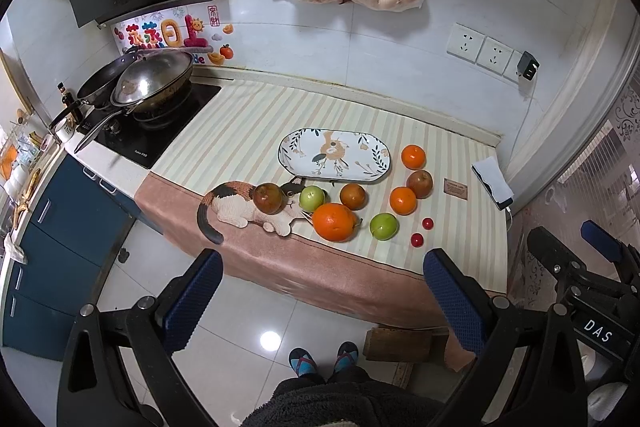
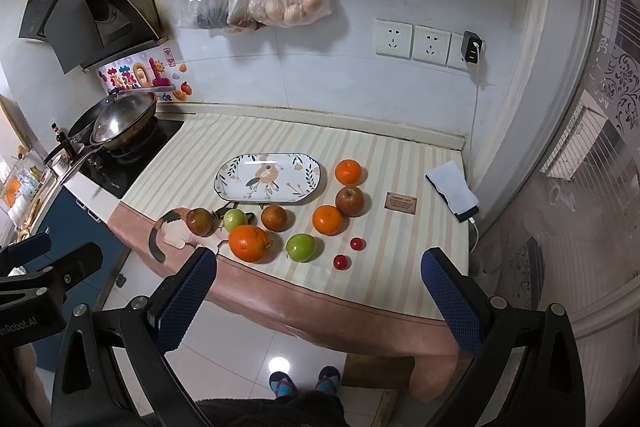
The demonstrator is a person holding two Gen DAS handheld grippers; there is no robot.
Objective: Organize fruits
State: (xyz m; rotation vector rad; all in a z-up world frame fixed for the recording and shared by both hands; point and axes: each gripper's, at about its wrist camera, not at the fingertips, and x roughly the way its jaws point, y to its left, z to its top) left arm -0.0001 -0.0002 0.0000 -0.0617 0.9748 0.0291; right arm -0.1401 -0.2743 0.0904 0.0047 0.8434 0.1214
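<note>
Left wrist view: left gripper spread wide, empty, blue knurled pads, held off the counter edge. Glossy oval plate bare on striped cloth; round fruits just in front of it, big orange nearest. Right wrist view: right gripper likewise spread, empty. White tiled wall, wok on hob at left.

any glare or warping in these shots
Left wrist view: a lamp glints off the floor tile, and fisheye bends the counter edge. Right wrist view: the same floor glint, plus a highlight on the plate; fruit stays sharp in both.
</note>
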